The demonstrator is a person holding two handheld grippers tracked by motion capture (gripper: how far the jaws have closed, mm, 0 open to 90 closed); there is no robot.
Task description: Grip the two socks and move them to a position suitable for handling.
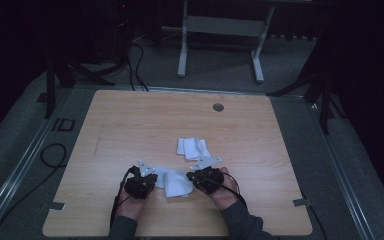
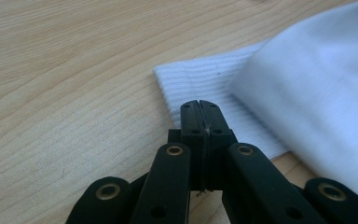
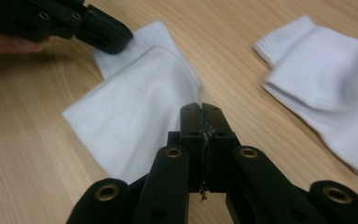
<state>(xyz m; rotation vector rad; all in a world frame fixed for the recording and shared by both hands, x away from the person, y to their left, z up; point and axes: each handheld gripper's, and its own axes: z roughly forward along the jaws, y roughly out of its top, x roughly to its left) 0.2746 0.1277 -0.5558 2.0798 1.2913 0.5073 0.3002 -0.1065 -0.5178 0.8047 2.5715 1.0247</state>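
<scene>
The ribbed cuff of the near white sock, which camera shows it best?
The left gripper view: the ribbed cuff lies close up, its ribs plain. The right gripper view shows the cuff farther off, partly covered by the left hand-held gripper. In the high view the sock is a small white patch.

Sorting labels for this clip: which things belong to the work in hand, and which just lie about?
In the work:
near white sock
left tool
right tool

Lying about:
far white sock
round grommet in the table
</scene>
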